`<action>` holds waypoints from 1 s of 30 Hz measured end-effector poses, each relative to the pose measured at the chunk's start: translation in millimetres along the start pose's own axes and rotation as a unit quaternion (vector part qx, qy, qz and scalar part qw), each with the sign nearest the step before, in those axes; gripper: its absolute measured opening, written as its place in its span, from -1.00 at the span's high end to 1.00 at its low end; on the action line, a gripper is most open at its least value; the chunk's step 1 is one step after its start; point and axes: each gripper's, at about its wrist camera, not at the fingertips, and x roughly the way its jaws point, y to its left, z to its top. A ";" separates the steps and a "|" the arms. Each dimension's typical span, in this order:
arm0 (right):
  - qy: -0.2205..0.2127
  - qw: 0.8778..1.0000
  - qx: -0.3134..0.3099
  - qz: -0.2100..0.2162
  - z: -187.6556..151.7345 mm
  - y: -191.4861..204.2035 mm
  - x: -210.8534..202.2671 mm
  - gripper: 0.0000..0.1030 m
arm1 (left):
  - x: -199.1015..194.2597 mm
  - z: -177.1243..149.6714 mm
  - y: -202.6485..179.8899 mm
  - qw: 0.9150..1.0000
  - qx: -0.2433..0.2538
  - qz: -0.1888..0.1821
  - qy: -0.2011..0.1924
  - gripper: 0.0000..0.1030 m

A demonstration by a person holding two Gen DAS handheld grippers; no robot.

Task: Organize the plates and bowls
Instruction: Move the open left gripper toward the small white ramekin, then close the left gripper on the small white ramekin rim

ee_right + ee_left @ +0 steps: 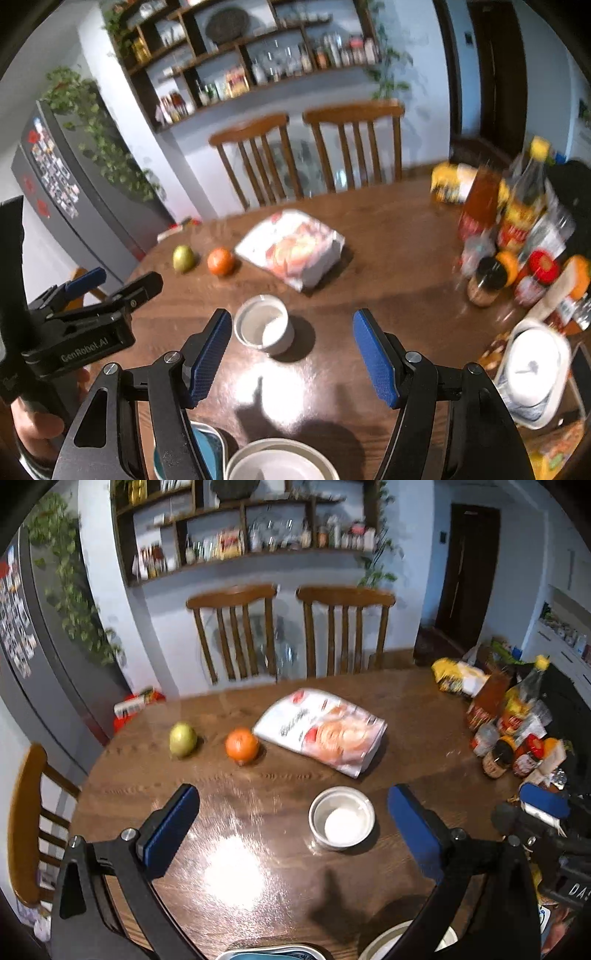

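A small white bowl (pixel 341 818) (pixel 264 326) stands alone on the round wooden table (pixel 258 775). In the left wrist view it sits just ahead of my left gripper (pixel 293 792), nearer the right finger; the jaws are wide open and empty. My right gripper (pixel 291 315) is open too, with nothing between its fingers, and the bowl lies by its left fingertip. At the near edge are stacked white bowls (pixel 280 461) (pixel 388 945) and a blue dish (pixel 207 443) (pixel 273 952). A white rectangular dish (pixel 535 373) sits at the right. A hand (pixel 33 421) holds the left gripper (pixel 114 282).
A green fruit (pixel 183 738), an orange (pixel 242 746) and a white snack bag (pixel 321 731) lie across the middle of the table. Bottles and jars (pixel 517 236) crowd the right side, with a yellow bag (pixel 458 675) behind. Two wooden chairs (pixel 291 627) stand at the far edge.
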 end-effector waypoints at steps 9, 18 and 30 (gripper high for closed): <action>0.063 0.998 0.028 0.015 -6.5 -18.6 67.5 -0.34 | 73.9 -17.2 7.0 0.997 -0.011 0.024 0.074 -0.97; 0.091 0.995 0.033 0.037 -8.1 -20.2 106.6 -0.34 | 107.4 -30.9 0.1 0.994 -0.007 0.023 0.105 -0.97; 0.102 0.992 0.050 0.054 -12.1 -24.7 131.0 -0.34 | 129.6 -38.5 -6.2 0.993 0.003 0.026 0.117 -0.97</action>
